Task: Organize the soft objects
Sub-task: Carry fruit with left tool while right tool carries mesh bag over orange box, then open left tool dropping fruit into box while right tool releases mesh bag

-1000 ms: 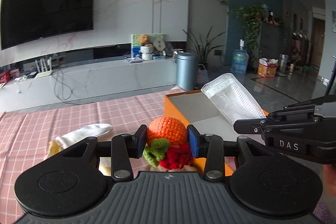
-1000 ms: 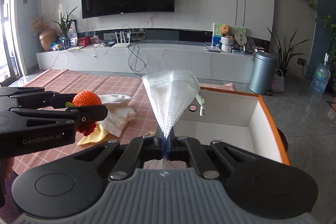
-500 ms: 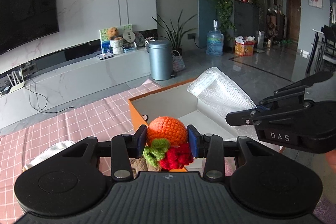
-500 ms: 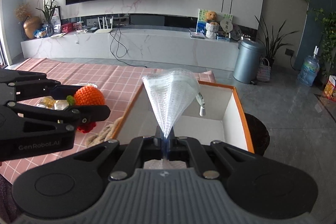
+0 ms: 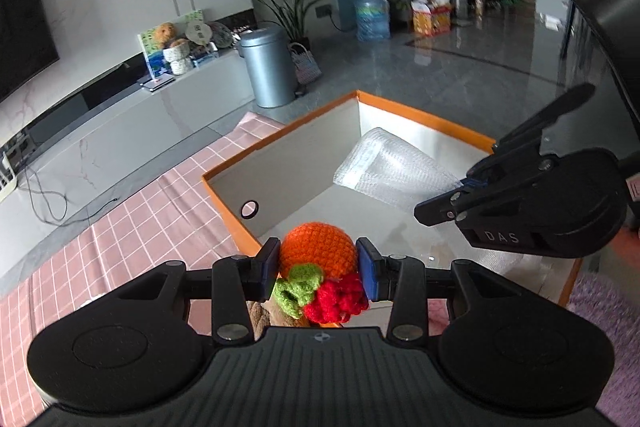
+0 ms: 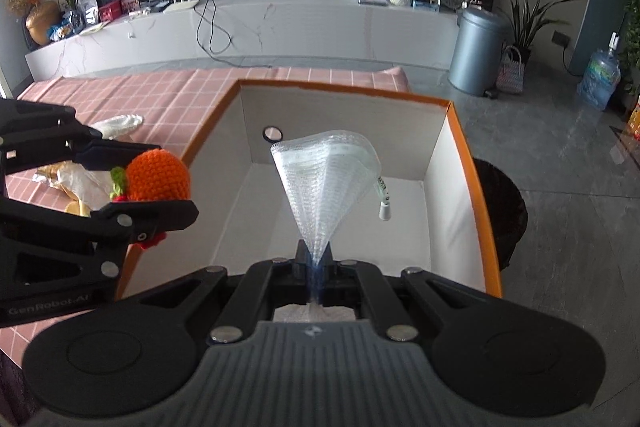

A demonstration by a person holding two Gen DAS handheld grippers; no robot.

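Living room, table under a pink checked tablecloth (image 6: pixel 172 95), TV wall and grey bin (image 5: pixel 269 67) behind. Orange-rimmed cardboard box (image 6: pixel 456 115) sits at the table's right end, open top, inside looks bare apart from what's being lowered in.

Left gripper (image 5: pixel 318 265): jaws closed partway onto a crocheted orange ball (image 5: pixel 318 247) with green and red knit bits hanging below it. Firm pinch, pads on both sides. It sits right at the box's near-left wall, roughly over the rim, not yet inside.

Right gripper (image 6: pixel 315 263): fully pinched on the narrow end of a white mesh foam sleeve (image 6: pixel 326 179), which fans upward over the box interior. A small white tag or tube dangles off its right edge. Sleeve is within the box walls, but I can't tell if it touches the floor.

Progress estimate: nothing released into the box yet, both items mid-delivery. Left on the cloth: a white cloth (image 6: pixel 120 125) and some yellowish/white soft pieces (image 6: pixel 72 183) beside the left gripper. So early-to-middle, at least two more pickups after these drops.
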